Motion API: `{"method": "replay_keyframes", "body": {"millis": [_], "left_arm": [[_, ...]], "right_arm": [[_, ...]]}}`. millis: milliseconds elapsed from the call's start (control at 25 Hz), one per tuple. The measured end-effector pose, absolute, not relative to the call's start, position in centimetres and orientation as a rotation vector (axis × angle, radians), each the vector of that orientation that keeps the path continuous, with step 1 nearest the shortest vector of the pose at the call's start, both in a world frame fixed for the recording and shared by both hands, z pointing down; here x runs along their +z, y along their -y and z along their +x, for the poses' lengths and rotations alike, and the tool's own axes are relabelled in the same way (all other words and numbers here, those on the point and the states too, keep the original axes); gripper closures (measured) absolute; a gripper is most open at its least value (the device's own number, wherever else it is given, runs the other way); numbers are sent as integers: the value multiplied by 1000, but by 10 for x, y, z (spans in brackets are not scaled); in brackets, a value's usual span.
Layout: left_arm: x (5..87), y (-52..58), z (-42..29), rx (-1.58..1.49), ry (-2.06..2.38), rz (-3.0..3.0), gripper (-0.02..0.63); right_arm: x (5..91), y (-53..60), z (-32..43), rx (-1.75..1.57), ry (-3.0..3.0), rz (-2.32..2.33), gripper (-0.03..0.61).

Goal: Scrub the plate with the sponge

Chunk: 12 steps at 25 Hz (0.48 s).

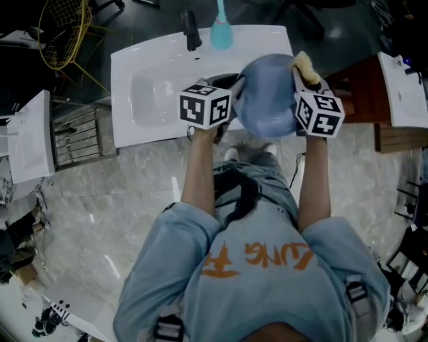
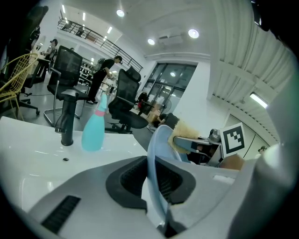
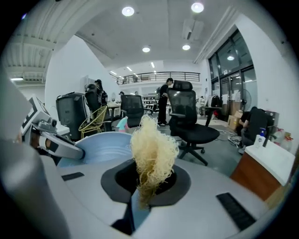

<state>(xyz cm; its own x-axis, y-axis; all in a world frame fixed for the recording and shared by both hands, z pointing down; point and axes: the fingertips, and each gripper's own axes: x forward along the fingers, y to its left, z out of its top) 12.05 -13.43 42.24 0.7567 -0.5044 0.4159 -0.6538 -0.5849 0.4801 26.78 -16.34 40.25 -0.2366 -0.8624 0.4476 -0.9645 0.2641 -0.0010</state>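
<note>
Left gripper (image 2: 150, 181): jaws narrow, clamped on the rim of the blue plate (image 1: 267, 101); the plate stands edge-on between the dark pads.
Right gripper (image 3: 147, 181): jaws narrow, pinching the pale yellow fibrous sponge (image 3: 153, 151); the tuft stands up out of the jaws.
Plate: held in the air, tilted, over the near edge of the counter and the right part of the basin (image 1: 152, 100); it rests on no surface.
Sponge on plate: at the plate's rim on the side away from the left gripper; whether it presses on the plate I cannot tell.
Surface: a white sink counter (image 1: 144, 59), glossy, with a shallow moulded basin; a black tap (image 1: 191, 31) stands at the back edge; a teal spray bottle (image 1: 221, 30) with a pink collar stands upright just beside the tap.
Floor: pale grey marbled floor (image 1: 120, 200), shiny, with light streaks.
Beside the counter: a wire rack (image 1: 77, 137) on the left; a brown wooden cabinet (image 1: 358, 87) with a white top on the right; a yellow wire chair (image 1: 63, 27) beyond the counter's left corner.
Room: a large open office; white walls; round ceiling lights (image 3: 127, 11); tall windows (image 3: 229, 70) on one side; a railed upper gallery at the back; black office chairs (image 3: 189, 116); people stand far off among the desks.
Person: light blue shirt with orange print; both arms reach out towards the counter.
</note>
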Motion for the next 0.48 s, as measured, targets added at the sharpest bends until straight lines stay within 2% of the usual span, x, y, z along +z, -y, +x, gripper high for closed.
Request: {"method": "replay_keyframes", "body": {"millis": [280,480], "left_arm": [[425,140,131,309,869,2319,582],[429,142,123,290,902,2290,583]], "right_arm": [[418,154,306,477,2077,1773,548],[391,156,262,442,2292,1654,548]]}}
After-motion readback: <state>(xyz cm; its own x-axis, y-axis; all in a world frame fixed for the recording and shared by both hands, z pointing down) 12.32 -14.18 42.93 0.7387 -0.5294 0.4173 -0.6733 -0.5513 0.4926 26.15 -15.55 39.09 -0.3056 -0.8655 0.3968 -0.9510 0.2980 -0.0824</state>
